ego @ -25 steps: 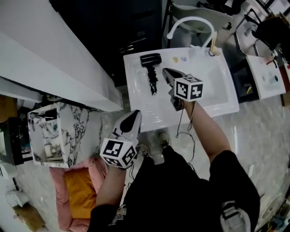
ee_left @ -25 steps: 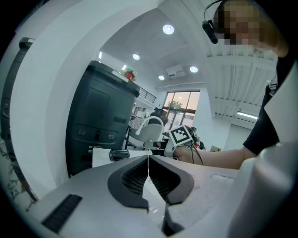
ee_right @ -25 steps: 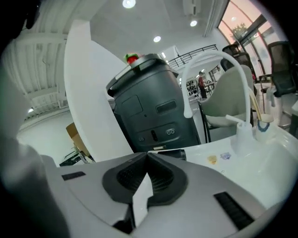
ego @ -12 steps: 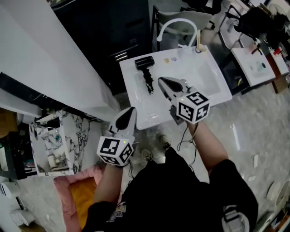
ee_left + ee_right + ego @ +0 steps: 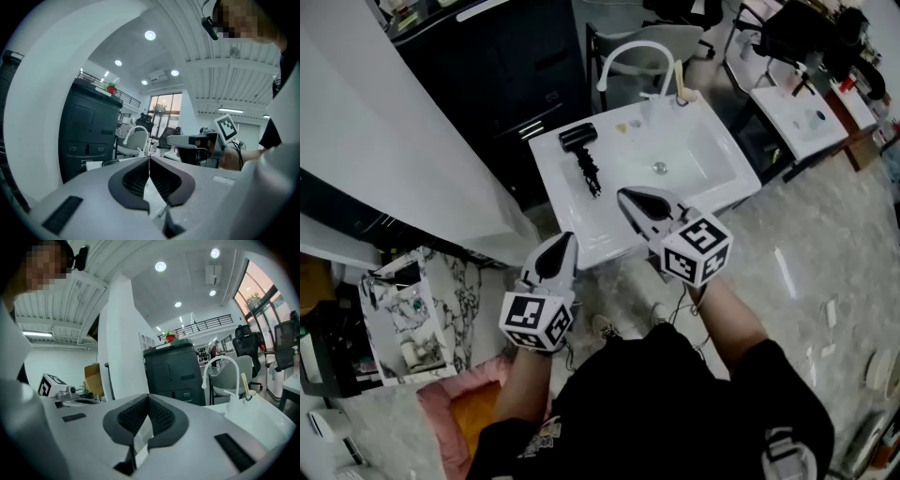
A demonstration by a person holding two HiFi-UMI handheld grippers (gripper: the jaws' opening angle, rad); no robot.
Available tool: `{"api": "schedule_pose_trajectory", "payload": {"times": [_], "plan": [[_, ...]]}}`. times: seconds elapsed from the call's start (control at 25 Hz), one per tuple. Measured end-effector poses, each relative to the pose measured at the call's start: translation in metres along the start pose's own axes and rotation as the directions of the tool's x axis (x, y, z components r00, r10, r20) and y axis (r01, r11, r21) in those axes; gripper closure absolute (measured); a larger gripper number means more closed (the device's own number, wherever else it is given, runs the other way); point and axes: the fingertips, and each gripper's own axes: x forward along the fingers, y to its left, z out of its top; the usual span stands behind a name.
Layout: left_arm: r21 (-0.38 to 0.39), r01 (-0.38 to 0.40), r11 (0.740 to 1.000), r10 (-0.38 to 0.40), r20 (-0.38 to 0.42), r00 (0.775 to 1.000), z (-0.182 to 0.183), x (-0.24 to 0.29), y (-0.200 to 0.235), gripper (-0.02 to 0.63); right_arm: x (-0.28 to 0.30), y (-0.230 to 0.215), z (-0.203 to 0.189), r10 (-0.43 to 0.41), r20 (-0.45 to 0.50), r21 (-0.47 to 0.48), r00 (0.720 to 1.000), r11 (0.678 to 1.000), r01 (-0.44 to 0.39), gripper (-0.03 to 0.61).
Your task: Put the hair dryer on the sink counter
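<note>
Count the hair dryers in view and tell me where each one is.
1. The black hair dryer lies flat on the white sink counter, left of the basin, with nothing gripping it. Others may be hidden in the clutter off to the sides.

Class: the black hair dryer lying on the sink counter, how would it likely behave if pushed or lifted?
The hair dryer looks rigid, so probably stiff. What seems to be its bunched cord is likely floppy and may trail when lifted. Lying flat on the glossy sink counter, it would probably slide, not tip.

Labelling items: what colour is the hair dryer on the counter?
Black; the hair dryer shows best in head view.
</note>
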Motion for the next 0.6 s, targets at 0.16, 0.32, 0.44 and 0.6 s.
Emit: {"api": "schedule_pose_trajectory", "payload": {"times": [0.16, 0.32, 0.44, 0.6], "plan": [[-0.003, -0.004, 1.000, 0.004, -0.009, 1.000, -0.005, 0.001, -0.018, 0.609, -0.016, -0.002, -0.014, 0.010, -0.011, 0.023, 1.000, 1.000, -0.010, 0.581], [-0.008, -0.036, 0.999, 0.036, -0.013, 0.999, -0.013, 0.004, -0.040, 0.609, -0.037, -0.006, -0.023, 0.035, -0.011, 0.038, 0.999, 0.999, -0.035, 0.581], [-0.024, -0.068, 0.997, 0.068, -0.013, 0.998, -0.020, 0.006, -0.062, 0.609, -0.059, -0.010, -0.027, 0.052, -0.018, 0.032, 0.998, 0.998, -0.051, 0.581], [-0.040, -0.120, 0.992, 0.120, -0.009, 0.993, -0.033, 0.001, -0.097, 0.609, -0.090, -0.010, -0.033, 0.086, -0.023, 0.028, 0.996, 0.996, -0.085, 0.581]]}}
